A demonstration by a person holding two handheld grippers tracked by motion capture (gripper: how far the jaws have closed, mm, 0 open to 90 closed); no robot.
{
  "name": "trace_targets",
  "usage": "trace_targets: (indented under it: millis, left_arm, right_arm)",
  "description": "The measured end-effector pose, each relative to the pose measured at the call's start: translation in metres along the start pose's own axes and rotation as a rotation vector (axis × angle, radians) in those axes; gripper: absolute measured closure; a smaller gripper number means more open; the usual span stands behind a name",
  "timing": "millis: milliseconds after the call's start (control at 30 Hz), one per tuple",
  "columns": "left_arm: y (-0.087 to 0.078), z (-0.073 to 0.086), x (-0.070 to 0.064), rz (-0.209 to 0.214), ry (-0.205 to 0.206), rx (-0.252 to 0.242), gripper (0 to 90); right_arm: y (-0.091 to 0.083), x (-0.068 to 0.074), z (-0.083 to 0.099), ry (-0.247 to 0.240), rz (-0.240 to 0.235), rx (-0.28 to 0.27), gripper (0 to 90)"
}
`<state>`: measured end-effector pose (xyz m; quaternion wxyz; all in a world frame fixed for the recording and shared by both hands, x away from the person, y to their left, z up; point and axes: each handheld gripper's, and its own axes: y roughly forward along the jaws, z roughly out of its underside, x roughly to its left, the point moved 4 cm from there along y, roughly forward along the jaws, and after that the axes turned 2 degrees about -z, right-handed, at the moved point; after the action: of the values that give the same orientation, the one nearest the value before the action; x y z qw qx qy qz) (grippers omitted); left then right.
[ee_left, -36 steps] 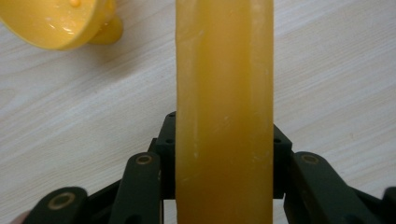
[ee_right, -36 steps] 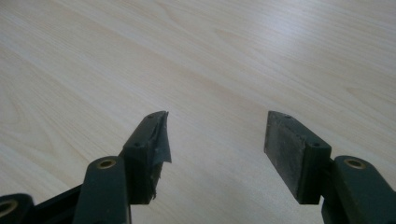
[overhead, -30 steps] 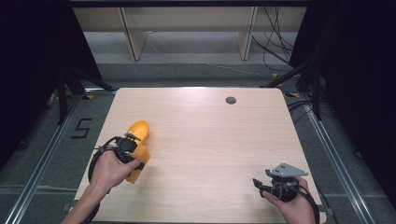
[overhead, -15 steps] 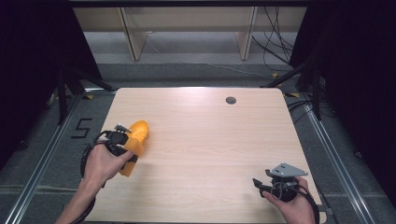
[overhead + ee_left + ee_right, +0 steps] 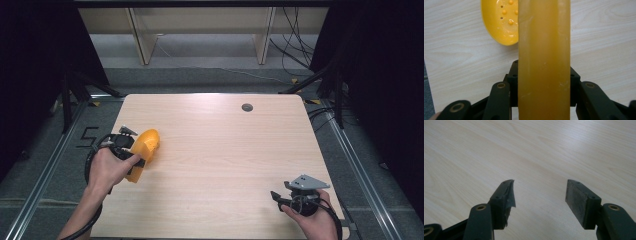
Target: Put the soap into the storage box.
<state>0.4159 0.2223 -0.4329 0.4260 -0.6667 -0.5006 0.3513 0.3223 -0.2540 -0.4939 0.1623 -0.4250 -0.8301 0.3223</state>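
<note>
At the left of the high view, the left gripper (image 5: 131, 148) sits at the middle-left edge of the wooden table (image 5: 225, 150), its jaws closed on an amber-yellow bar (image 5: 544, 60) that looks like a translucent bar of soap. In the left gripper view the bar runs straight up the centre of the frame, its long axis in line with the jaws, which press its two long sides. Beyond and beside it, at the upper left of that frame, lies a glossy yellow soap dish (image 5: 501, 22), oval, with small raised studs and drain holes on its inner face. I cannot tell whether the bar touches the dish or hangs just above it. The left hand is plainly the nearer one; any placing would likely be a short move toward the dish. The right gripper (image 5: 295, 197) rests at the lower right of the high view, well apart, jaws spread wide and holding nothing over bare wood.
</note>
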Motion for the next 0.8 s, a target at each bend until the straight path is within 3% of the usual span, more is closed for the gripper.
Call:
trace_targets:
  millis: [33, 133, 267, 300, 800]
  left_arm:
    - [0.001, -0.001, 0.001, 0.002, -0.004, -0.006, 60.4]
    - [0.000, -0.004, 0.003, -0.002, -0.007, -0.001, 60.4]
    - [-0.001, -0.006, 0.004, -0.002, -0.012, -0.001, 60.3]
    - [-0.001, -0.007, 0.004, 0.003, -0.019, -0.007, 60.3]
    - [0.002, -0.014, 0.007, -0.004, -0.030, -0.008, 60.3]
  right_arm:
    - [-0.002, 0.000, 0.000, 0.006, 0.022, 0.003, 40.2]
    - [-0.002, 0.001, 0.000, 0.034, 0.018, 0.014, 40.3]
    - [-0.002, 0.000, 0.000, 0.017, 0.022, 0.007, 40.3]
    - [-0.003, 0.001, 0.000, 0.035, 0.020, 0.009, 40.3]
    - [-0.004, 0.002, -0.001, 0.048, 0.023, 0.004, 40.3]
